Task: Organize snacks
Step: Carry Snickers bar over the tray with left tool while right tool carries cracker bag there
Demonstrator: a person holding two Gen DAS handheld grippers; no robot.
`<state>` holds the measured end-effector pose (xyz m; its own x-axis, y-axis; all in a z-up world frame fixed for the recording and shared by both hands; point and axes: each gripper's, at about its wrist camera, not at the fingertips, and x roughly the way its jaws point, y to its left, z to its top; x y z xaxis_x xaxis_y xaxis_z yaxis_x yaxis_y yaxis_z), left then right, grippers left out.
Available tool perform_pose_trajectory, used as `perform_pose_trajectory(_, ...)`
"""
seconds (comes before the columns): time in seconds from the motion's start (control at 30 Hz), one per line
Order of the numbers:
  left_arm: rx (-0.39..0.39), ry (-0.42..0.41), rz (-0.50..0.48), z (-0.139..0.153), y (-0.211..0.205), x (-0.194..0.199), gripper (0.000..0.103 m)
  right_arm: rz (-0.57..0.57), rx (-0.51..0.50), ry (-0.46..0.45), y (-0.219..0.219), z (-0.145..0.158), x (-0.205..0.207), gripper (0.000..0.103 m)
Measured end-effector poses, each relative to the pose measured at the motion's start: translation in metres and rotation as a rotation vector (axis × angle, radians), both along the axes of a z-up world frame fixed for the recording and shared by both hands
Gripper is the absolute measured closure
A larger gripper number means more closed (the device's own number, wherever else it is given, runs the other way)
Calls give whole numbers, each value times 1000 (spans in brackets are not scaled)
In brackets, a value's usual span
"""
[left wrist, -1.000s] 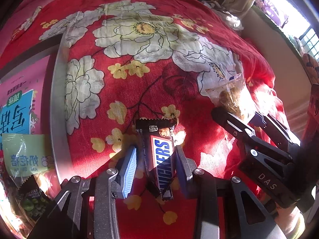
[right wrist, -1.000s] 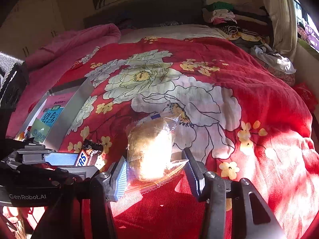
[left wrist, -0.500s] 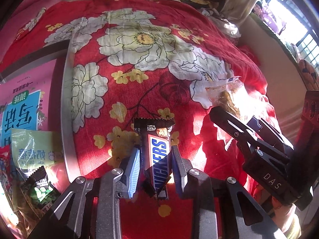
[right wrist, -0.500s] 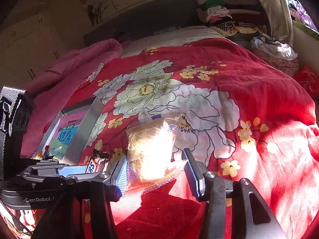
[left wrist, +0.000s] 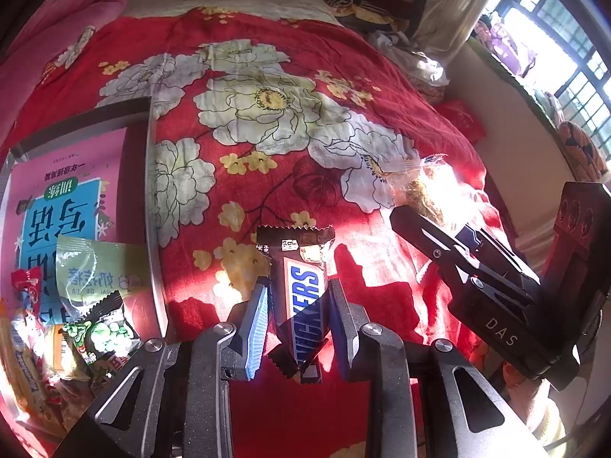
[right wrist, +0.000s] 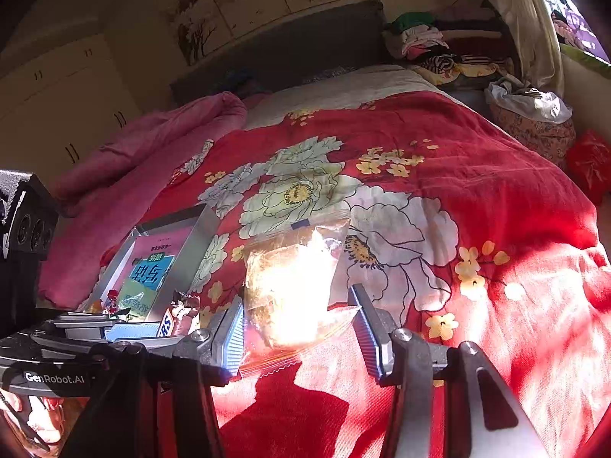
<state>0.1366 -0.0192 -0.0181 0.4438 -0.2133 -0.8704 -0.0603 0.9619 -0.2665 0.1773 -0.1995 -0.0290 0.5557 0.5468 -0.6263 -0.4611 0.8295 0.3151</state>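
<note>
Left gripper is occupying the lower centre of the left wrist view, its jaws standing narrow and pressing on both sides of a Snickers bar. The bar is standing nearly upright between the blue pads, its crimped top end reaching above the jaws toward mid-frame, its lower end hanging below them.

Right gripper is sitting at the lower centre of the right wrist view, its jaws standing moderately apart. A clear snack bag with pale brown contents is lying between them; the left pad is touching the bag's edge, while strong glare is hiding whether the right pad is pressing on it, so the hold cannot be confirmed from this view. In the left wrist view the same bag is showing at mid-right, just beyond the right gripper's fingers.

A grey tray is lying on the bed at the left of the left wrist view, its rim running down the frame. Inside it, a pink and blue packet, a pale green packet and a green pea packet are resting, with further wrappers piled at the lower left edge.

The red floral bedspread is filling the centre of both views, with sunlight falling across its lower half.
</note>
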Motion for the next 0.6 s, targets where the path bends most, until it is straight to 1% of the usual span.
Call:
perform_pose_trajectory(0.47, 0, -70, 59, 33, 37, -29, 73, 40, 33, -50, 3, 19, -29, 52)
perform_pose_trajectory(0.6, 3, -85, 84, 41, 53, -40, 73, 56, 68, -45, 6, 22, -36, 52)
